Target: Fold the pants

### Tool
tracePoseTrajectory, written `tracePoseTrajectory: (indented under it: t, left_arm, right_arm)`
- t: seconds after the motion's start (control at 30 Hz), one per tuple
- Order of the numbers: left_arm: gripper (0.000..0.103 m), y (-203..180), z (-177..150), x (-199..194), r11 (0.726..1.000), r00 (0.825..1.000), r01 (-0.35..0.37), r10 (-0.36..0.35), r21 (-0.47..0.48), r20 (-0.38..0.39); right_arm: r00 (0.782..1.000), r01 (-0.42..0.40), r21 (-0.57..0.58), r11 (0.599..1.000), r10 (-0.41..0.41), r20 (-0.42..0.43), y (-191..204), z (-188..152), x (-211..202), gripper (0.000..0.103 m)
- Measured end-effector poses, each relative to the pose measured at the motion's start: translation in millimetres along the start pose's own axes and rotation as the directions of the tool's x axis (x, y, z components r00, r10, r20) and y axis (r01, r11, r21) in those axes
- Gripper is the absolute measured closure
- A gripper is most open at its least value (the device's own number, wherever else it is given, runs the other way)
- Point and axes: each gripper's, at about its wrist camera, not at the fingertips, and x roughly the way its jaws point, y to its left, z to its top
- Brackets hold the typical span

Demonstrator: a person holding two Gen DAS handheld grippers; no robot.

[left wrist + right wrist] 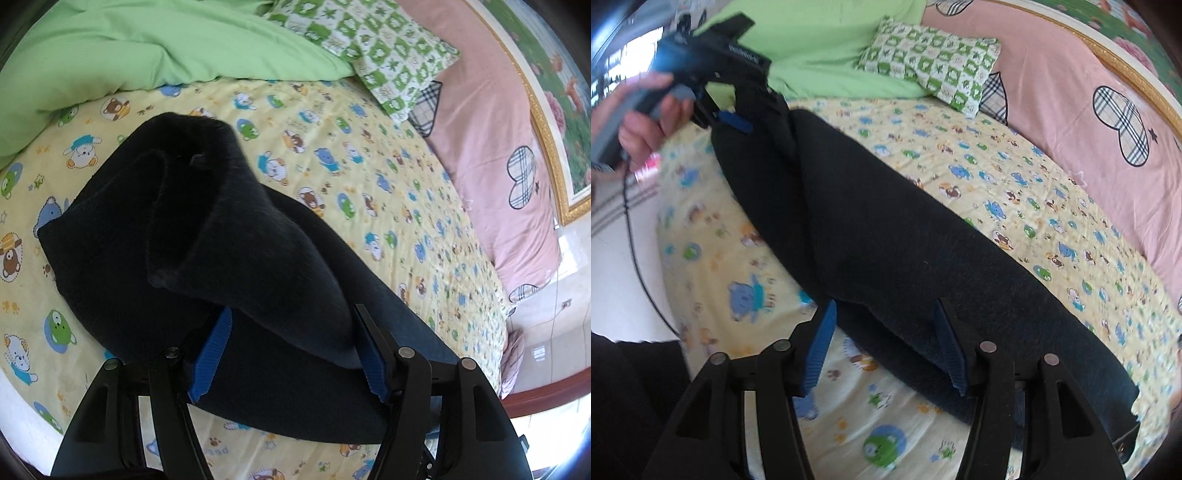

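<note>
Pants [229, 258]: dark, lay lengthwise on the yellow cartoon-print sheet [351, 155], one end doubled over into a raised fold.
Left gripper [291, 354]: blue pads apart, a bunched fold of the pants between them; whether the pads pressed it could not be told.
Right gripper [882, 347]: jaws spread, the pants' edge between the pads, grip unclear.
Person's hand [646, 125]: gripped the left gripper's handle.
Background: green blanket [147, 48], checked pillow [369, 48], pink cover [491, 147].

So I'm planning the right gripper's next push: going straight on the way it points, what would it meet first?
Most likely the pants: the dark fabric already lies between the right gripper fingers, with the sheet beneath it. Whether the pads press it is unclear, and so is depth.
</note>
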Motion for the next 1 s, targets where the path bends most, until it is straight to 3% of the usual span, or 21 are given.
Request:
tracePoseTrajectory:
  t: [0.03, 0.07, 0.1, 0.17, 0.2, 0.27, 0.53, 0.77, 1.0]
  left_arm:
    - [0.06, 1.2, 0.2, 0.6, 1.0, 1.0, -0.002, 0.002, 0.001, 0.003]
    - [0.066, 2.6, 0.8, 2.2, 1.0, 1.0, -0.004, 0.004, 0.012, 0.003]
    - [0.082, 3.2, 1.5, 4.0, 1.0, 1.0, -0.009, 0.009, 0.025, 0.003]
    - [0.09, 4.0, 0.9, 2.2, 0.999, 1.0, -0.008, 0.007, 0.05, 0.015]
    - [0.094, 3.7, 0.7, -0.2, 0.998, 1.0, -0.004, 0.002, 0.062, 0.022]
    - [0.096, 0.3, -0.4, -12.8, 0.994, 0.999, 0.011, -0.017, 0.106, 0.049]
    - [0.096, 8.5, 6.6, -80.2, 0.968, 0.989, 0.005, -0.042, 0.249, 0.144]
    - [0.096, 39.9, -1.3, -57.2, 0.962, 0.995, -0.054, 0.029, 0.266, 0.096]
    - [0.095, 61.7, -11.4, -41.7, 0.971, 0.997, -0.036, 0.018, 0.235, 0.079]
  right_arm:
    - [1.0, 0.01, -0.005, 1.0, -0.01, -0.006, -0.3, 0.7, 4.5, 0.047]
    - [1.0, 0.01, -0.005, 1.0, -0.01, -0.007, -0.9, 1.8, 7.3, 0.048]
    - [1.0, 0.004, 0.0, 1.0, -0.004, -0.004, -1.7, 3.1, 8.6, 0.052]
    - [0.999, -0.031, 0.02, 0.999, 0.031, 0.008, -4.3, 5.4, 9.3, 0.08]
    - [0.999, -0.039, 0.032, 0.999, 0.038, 0.015, -6.1, 6.6, 8.4, 0.084]
    - [0.999, -0.038, 0.047, 0.998, 0.036, 0.04, -8.5, 8.7, 3.9, 0.093]
    - [0.986, -0.1, 0.202, 0.974, 0.07, 0.151, -43.8, 16.7, -27.9, 0.096]
    - [0.983, -0.157, 0.192, 0.969, 0.136, 0.122, -33.2, 13.9, -18.2, 0.096]
    - [0.985, -0.17, 0.195, 0.966, 0.163, 0.051, -21.8, 2.8, -0.6, 0.096]
